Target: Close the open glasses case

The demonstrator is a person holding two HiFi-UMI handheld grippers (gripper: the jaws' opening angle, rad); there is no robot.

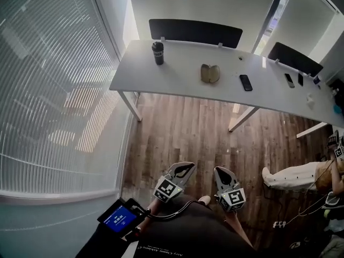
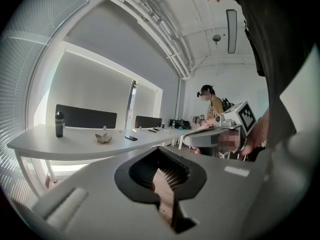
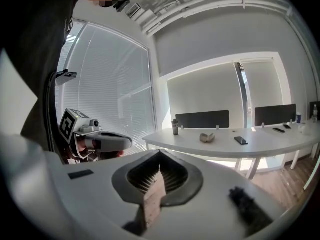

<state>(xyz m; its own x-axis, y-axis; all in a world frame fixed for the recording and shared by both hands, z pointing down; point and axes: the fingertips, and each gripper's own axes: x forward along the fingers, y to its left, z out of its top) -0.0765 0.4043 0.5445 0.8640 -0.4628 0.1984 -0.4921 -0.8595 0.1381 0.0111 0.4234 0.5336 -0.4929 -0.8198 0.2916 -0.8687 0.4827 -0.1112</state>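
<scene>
Held left claw and right claw side by side, both pressed shut on nothing, low over the wooden floor and well apart from the surface, likely for want of anything within reach. Found the glasses case lying open near the surface's middle, between a dark bottle toward the left end and a phone rightward; judged the approach the step in hand.

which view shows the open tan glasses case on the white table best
The head view: it looks down on the tan clamshell glasses case, both halves spread open on the white table. Both gripper views show the case small, far off and side-on.
</scene>
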